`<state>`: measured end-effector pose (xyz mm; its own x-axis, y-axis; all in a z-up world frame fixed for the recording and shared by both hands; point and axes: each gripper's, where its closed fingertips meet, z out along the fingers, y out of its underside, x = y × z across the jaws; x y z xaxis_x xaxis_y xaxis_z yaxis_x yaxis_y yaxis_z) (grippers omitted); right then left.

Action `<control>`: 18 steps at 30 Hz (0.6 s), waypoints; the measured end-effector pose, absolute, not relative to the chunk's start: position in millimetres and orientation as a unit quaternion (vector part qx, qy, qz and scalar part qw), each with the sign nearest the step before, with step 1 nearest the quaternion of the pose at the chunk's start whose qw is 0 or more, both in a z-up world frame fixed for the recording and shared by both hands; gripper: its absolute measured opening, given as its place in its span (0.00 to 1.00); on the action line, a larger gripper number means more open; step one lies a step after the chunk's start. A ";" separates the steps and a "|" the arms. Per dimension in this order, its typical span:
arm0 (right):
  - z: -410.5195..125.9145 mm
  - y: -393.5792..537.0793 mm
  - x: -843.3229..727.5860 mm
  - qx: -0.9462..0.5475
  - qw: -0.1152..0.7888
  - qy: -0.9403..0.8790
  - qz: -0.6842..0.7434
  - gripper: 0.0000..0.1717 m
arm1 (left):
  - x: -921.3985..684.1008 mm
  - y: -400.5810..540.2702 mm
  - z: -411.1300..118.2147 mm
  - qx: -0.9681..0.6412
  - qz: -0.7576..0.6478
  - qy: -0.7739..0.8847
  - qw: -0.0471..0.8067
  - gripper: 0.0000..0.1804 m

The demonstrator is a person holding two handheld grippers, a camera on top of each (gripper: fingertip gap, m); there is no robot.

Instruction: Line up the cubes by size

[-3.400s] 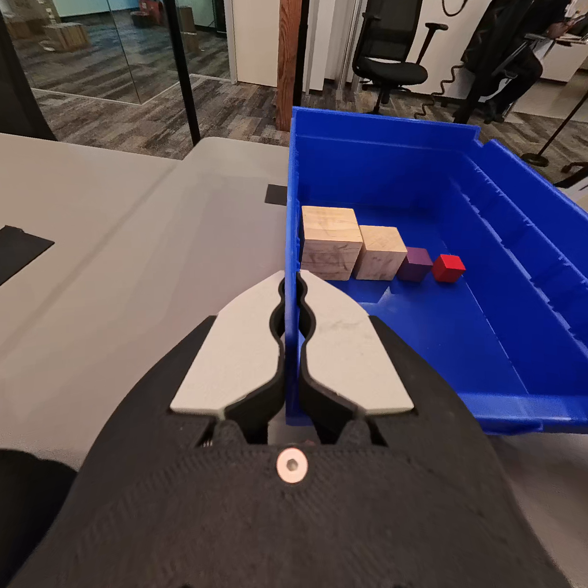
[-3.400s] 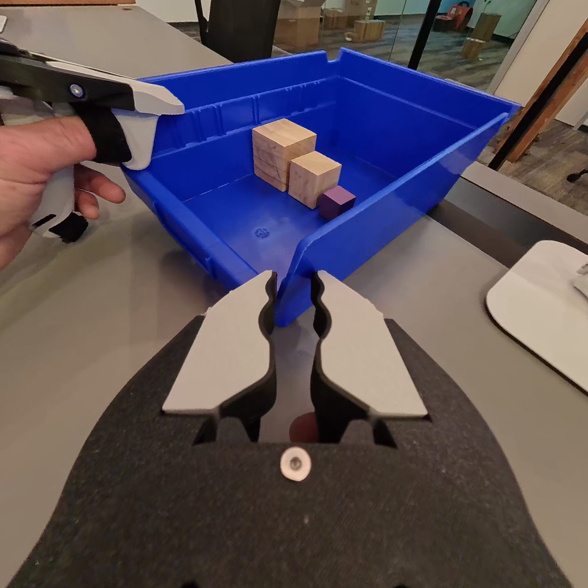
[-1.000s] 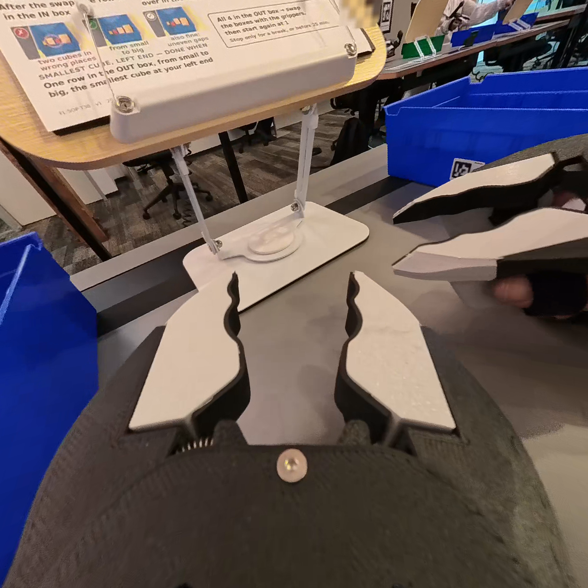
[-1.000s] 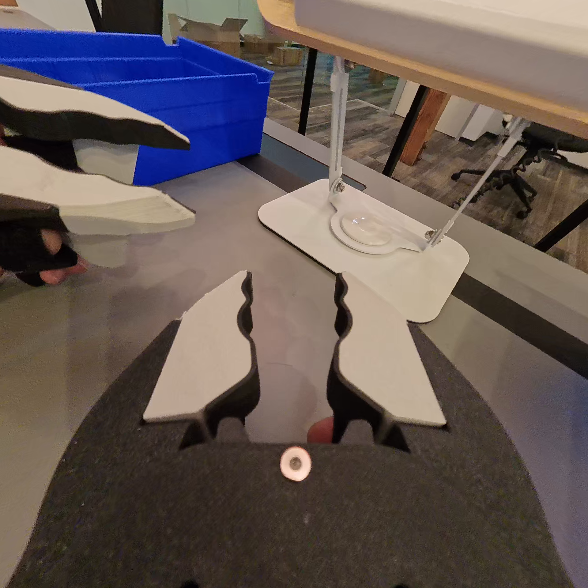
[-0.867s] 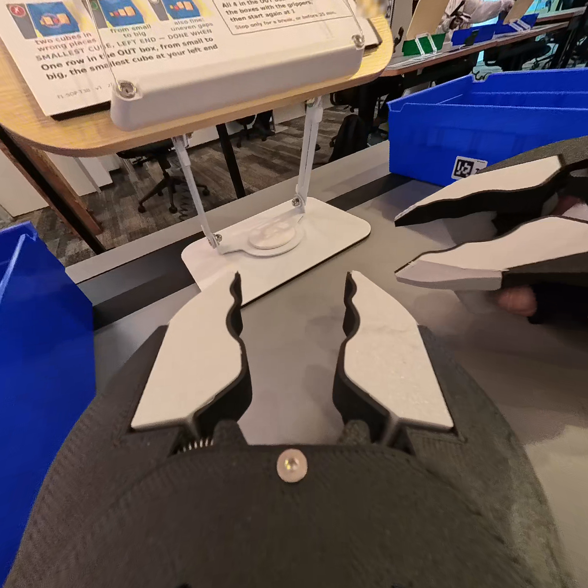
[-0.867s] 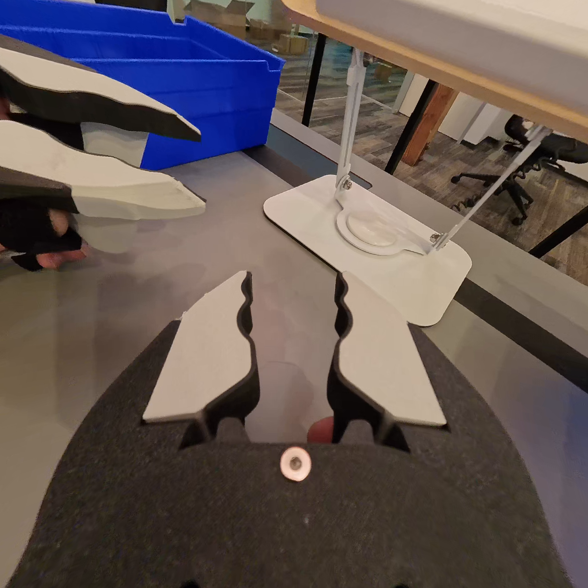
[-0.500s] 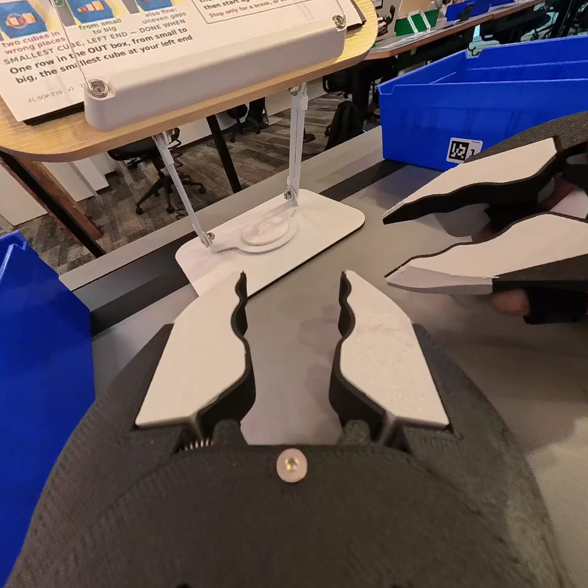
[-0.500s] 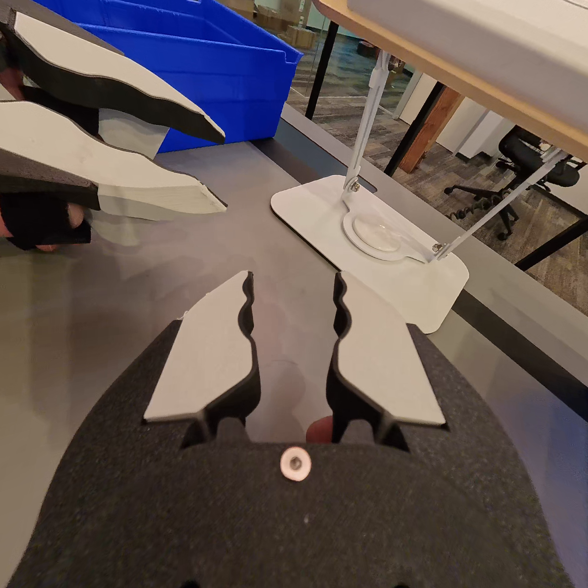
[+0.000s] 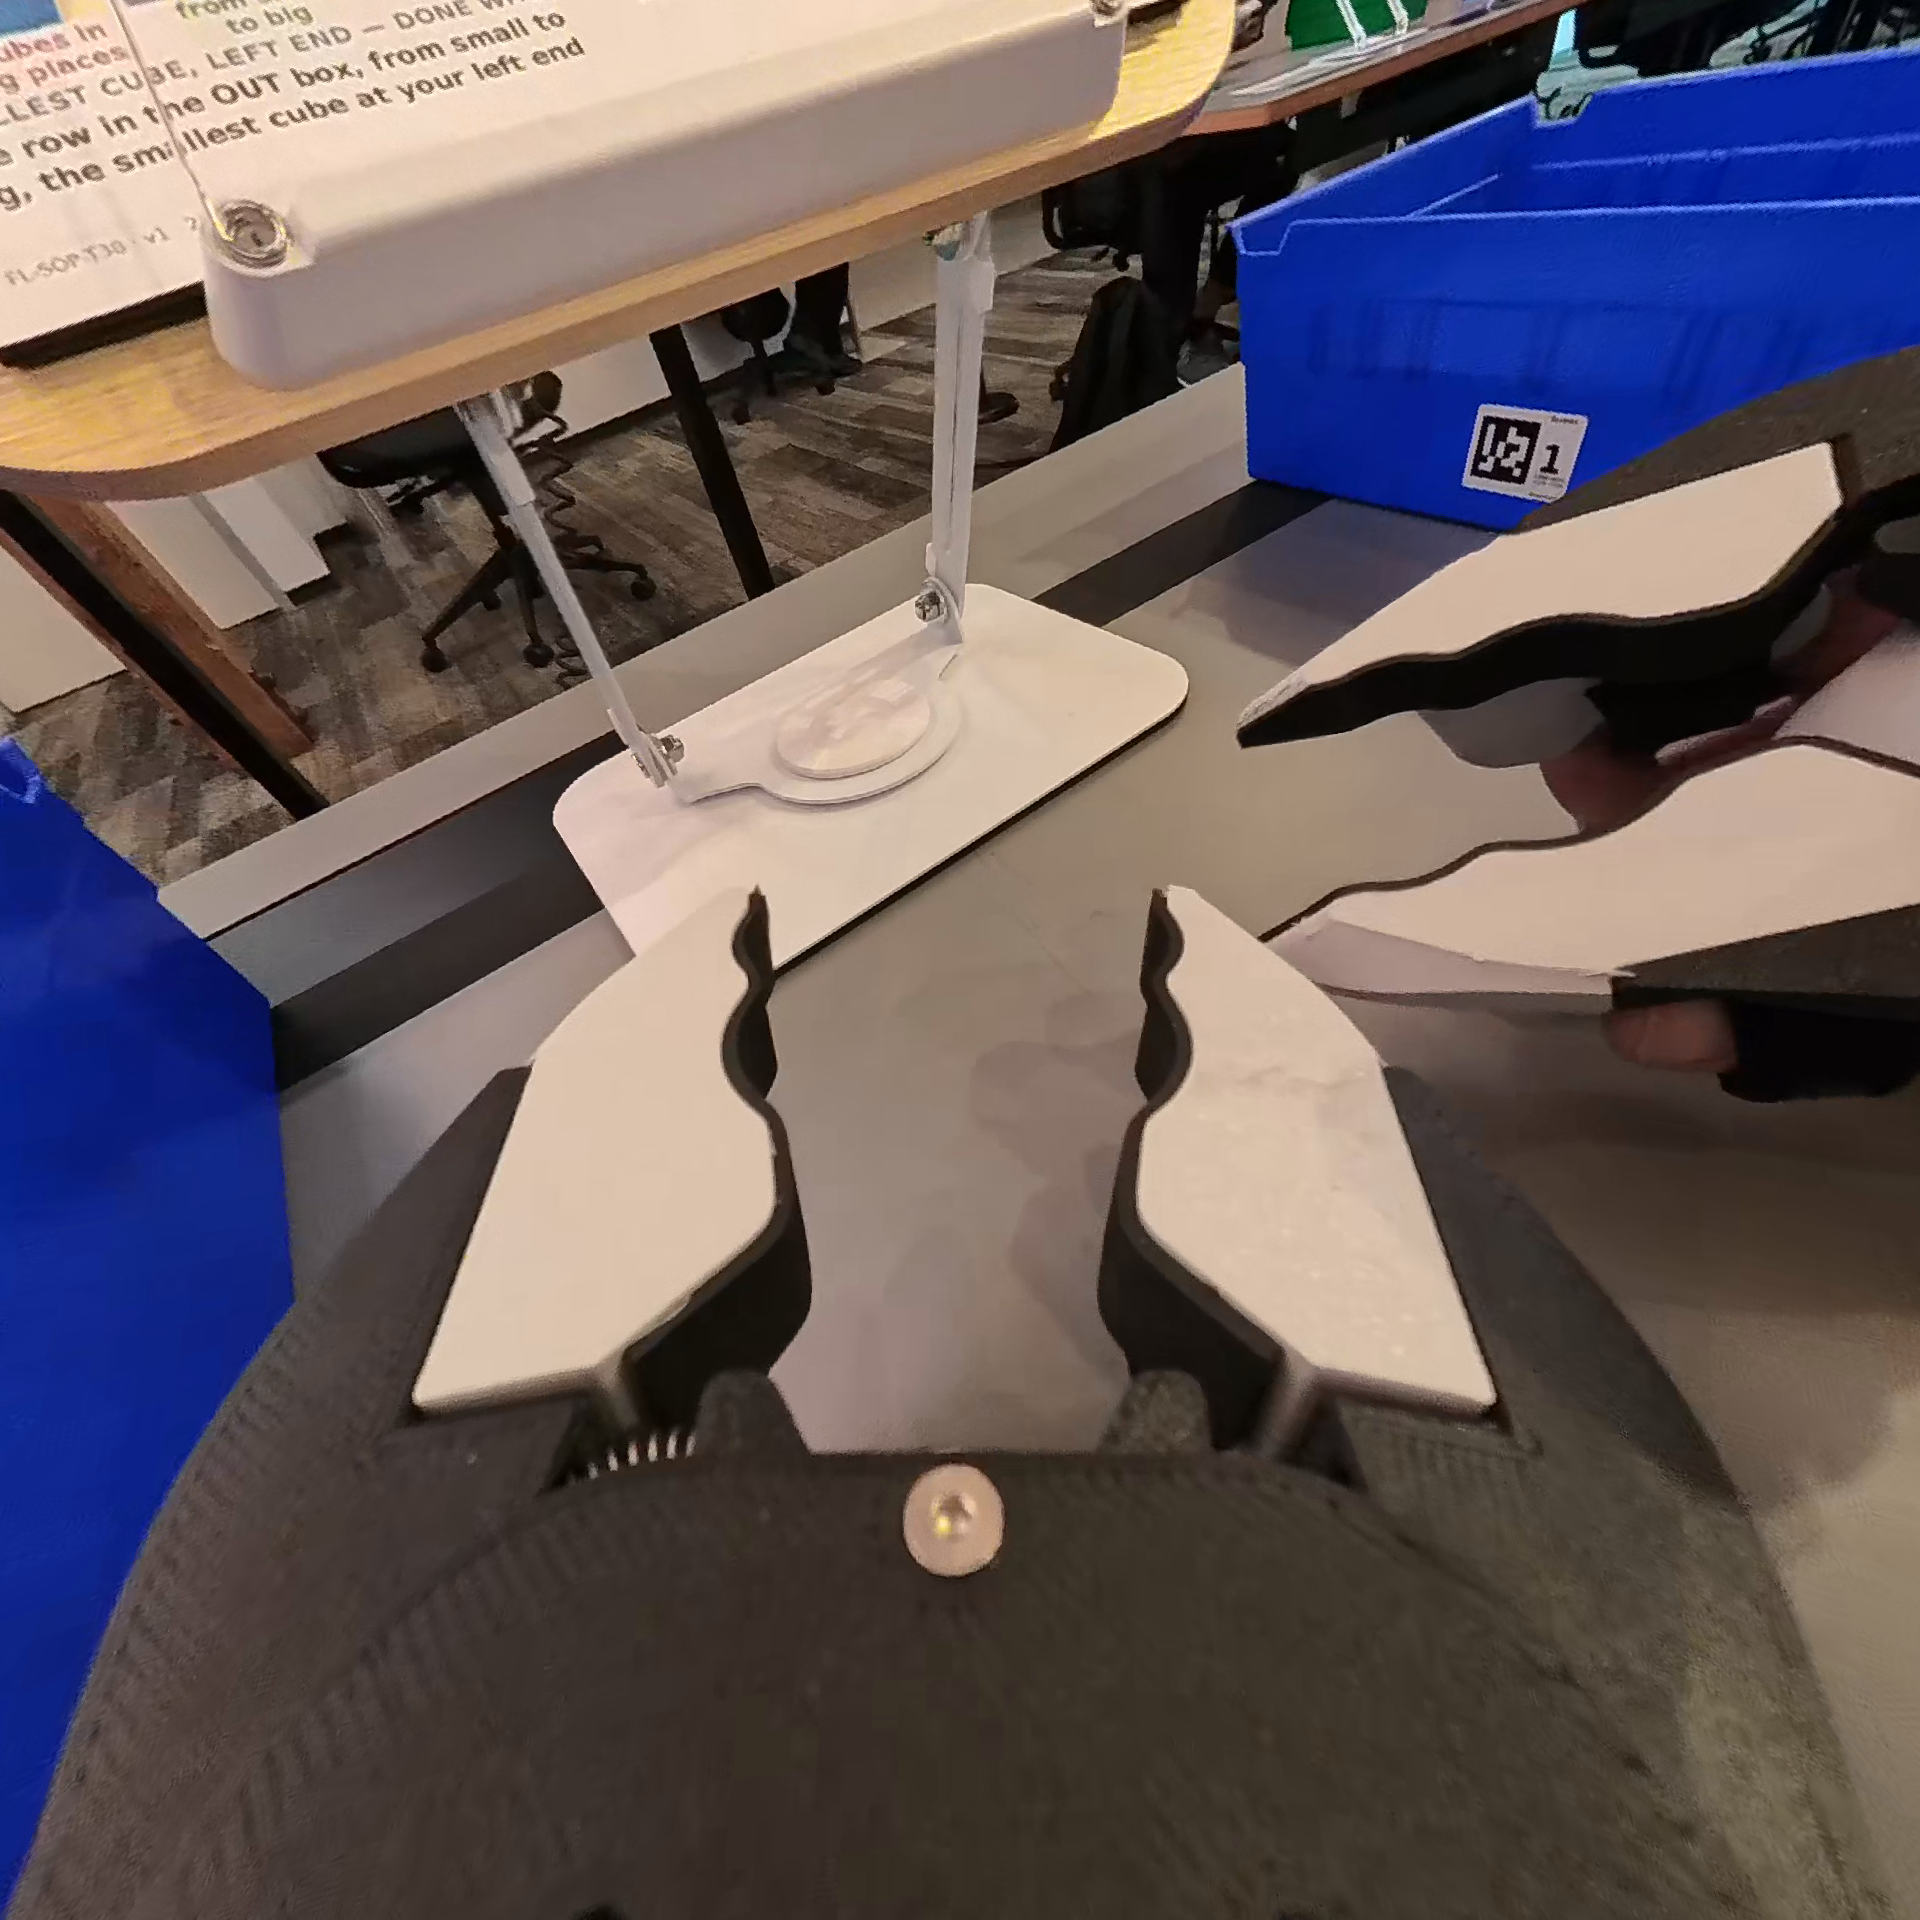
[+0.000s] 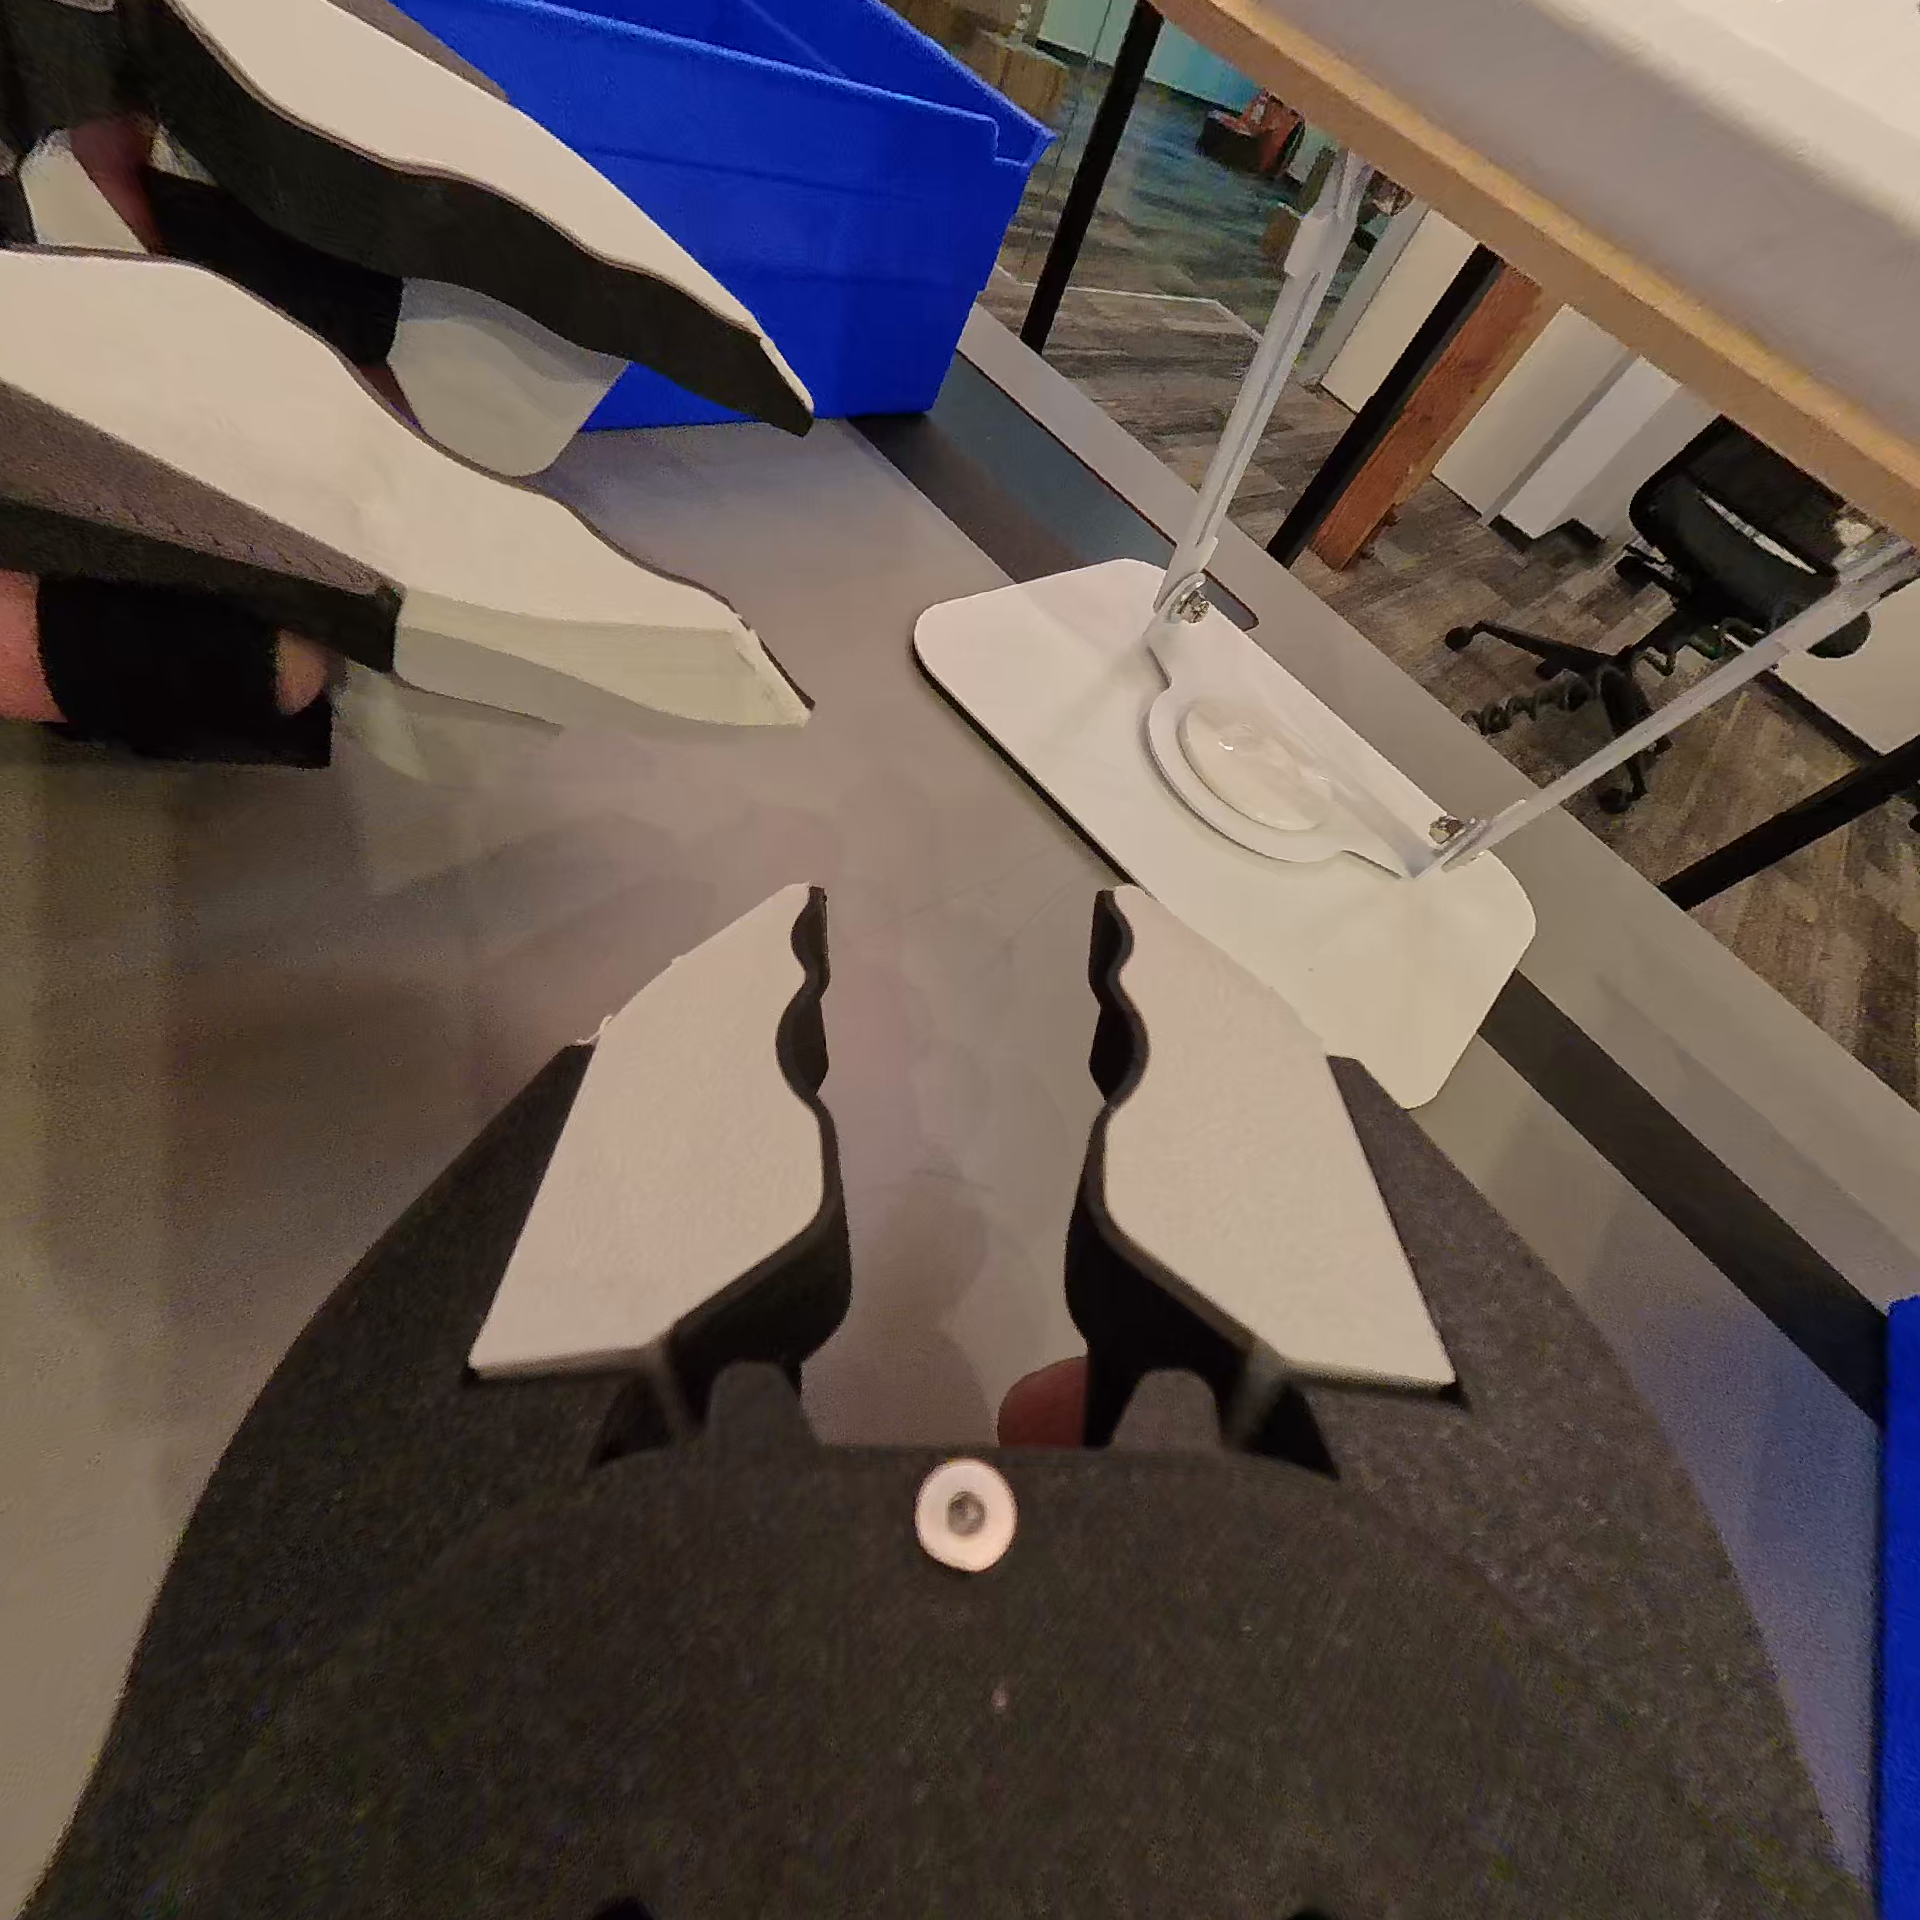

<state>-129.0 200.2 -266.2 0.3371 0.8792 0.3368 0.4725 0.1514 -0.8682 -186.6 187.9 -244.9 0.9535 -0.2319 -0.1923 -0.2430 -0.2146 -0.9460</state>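
Note:
No cubes show in either view. My left gripper (image 9: 958, 906) is open and empty above the grey table (image 9: 935, 1195). My right gripper (image 10: 954, 906) is open and empty too, over the same table (image 10: 312, 987). Each one shows in the other's view: the right gripper (image 9: 1262, 831) at the right of the left wrist view, the left gripper (image 10: 805, 566) at the upper left of the right wrist view. Both point toward a white stand base (image 9: 883, 758), also in the right wrist view (image 10: 1247, 790).
The stand carries a wooden board with an instruction sheet (image 9: 520, 135) overhead. A blue bin with a tag (image 9: 1558, 343) stands at the right, another blue bin (image 9: 114, 1143) at the left; that one also shows far left in the right wrist view (image 10: 727, 156). Office chairs stand beyond the table.
Both grippers left the blue bin holding the row of cubes and swung to face the stand. In the last second the left jaws narrowed a little, then widened; the right jaws stayed as they were.

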 end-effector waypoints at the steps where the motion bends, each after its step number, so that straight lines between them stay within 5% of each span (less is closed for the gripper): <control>1: -266.4 200.0 -129.2 -0.622 0.530 -0.544 0.191 0.28 | -185.9 188.0 -245.4 -0.780 0.007 0.155 0.607 0.38; 18: -269.7 195.6 -132.3 -0.611 0.528 -0.561 0.180 0.28 | -184.8 188.0 -246.4 -0.781 0.008 0.159 0.604 0.38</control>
